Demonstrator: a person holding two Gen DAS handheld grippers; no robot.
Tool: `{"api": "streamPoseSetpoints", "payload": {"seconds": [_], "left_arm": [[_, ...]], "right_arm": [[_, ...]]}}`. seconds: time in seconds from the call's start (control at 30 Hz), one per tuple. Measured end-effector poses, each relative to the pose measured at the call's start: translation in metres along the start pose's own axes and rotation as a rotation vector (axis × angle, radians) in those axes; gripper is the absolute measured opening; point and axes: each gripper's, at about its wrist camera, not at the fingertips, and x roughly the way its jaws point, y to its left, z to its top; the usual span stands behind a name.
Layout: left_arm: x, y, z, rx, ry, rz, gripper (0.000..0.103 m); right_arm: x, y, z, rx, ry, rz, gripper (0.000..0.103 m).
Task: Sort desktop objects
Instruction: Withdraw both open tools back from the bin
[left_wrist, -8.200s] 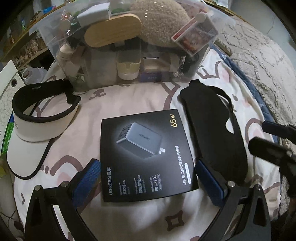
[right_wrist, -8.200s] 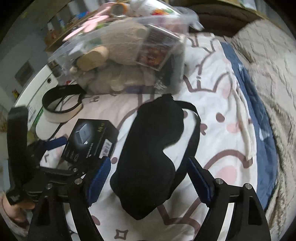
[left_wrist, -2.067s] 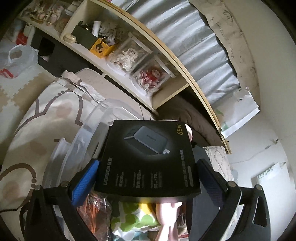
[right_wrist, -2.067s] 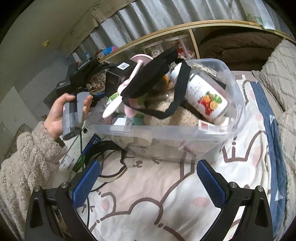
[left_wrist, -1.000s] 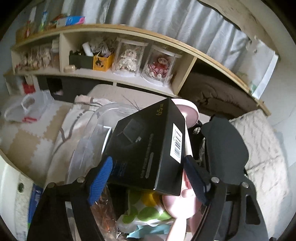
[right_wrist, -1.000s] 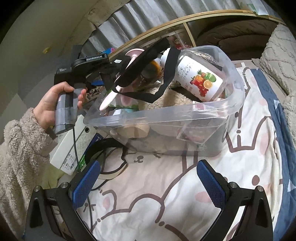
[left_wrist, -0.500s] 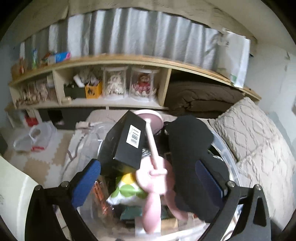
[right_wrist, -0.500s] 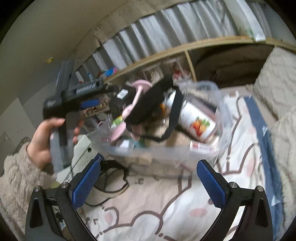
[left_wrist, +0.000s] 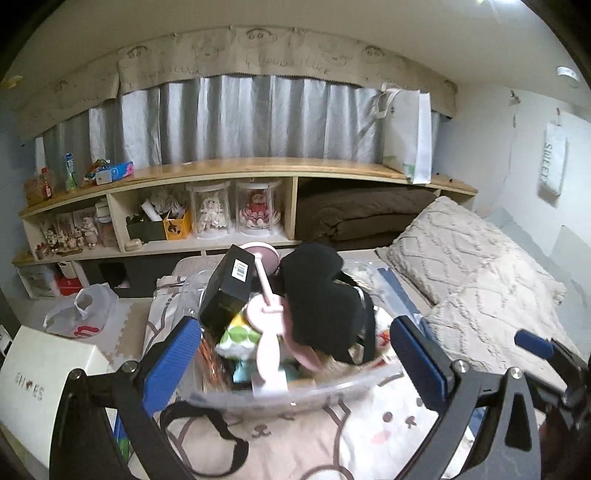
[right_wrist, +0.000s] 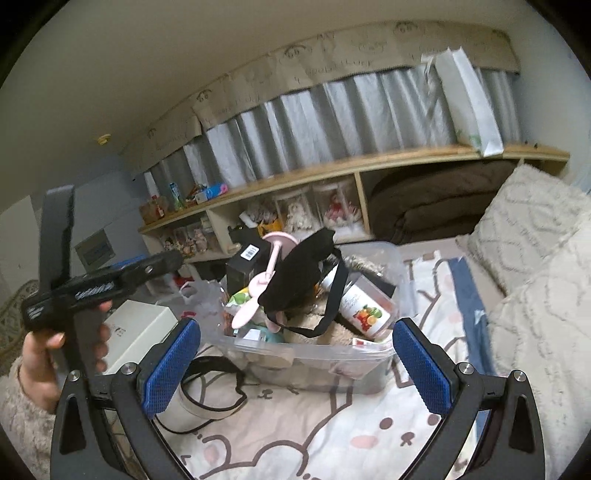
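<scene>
The black charger box (left_wrist: 229, 291) leans on its edge at the left inside the clear plastic bin (left_wrist: 295, 395), beside a pink hand fan (left_wrist: 267, 295) and the black eye mask (left_wrist: 317, 306). My left gripper (left_wrist: 295, 325) hangs open in front of and above the bin, with nothing between its blue pads. In the right wrist view the box (right_wrist: 243, 266), the mask (right_wrist: 299, 273) and the bin (right_wrist: 314, 365) lie ahead of my open, empty right gripper (right_wrist: 295, 343). A hand (right_wrist: 37, 362) holds the left gripper's body (right_wrist: 92, 288) at the left.
A white visor (right_wrist: 207, 391) with black straps lies on the bed in front of the bin. A white box (left_wrist: 44, 380) stands to the left, and pillows (left_wrist: 480, 266) to the right. Behind the bed runs a wooden shelf (left_wrist: 240, 170) with figurines. A fruit-label bottle (right_wrist: 364, 310) lies in the bin.
The left gripper has opened wide, let go of the charger box and drawn back and up; the box stays leaning in the bin. The right gripper has risen too.
</scene>
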Motion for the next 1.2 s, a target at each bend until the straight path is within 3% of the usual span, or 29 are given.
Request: {"api": "streamPoseSetpoints", "payload": {"seconds": [0.17,0.3,0.63,1.2], "left_arm": [[-0.043,-0.010,-0.018,0.007,-0.034,0.007,0.103],[-0.074,-0.018,-0.039,0.049,-0.063,0.059,0.103],[-0.127,-0.026,-0.080,0.043,-0.092,0.097,0.103],[-0.167,-0.042,-0.123,0.038,-0.128,0.132,0.103]], "right_arm": [[-0.031,0.012,-0.006,-0.043,-0.036,-0.033,0.103],[-0.051,0.021,-0.014,-0.069,-0.059,-0.045,0.103],[-0.088,0.042,-0.038,-0.145,-0.083,-0.079,0.103],[-0.124,0.063,-0.070,-0.203,-0.136,-0.147,0.103]]}}
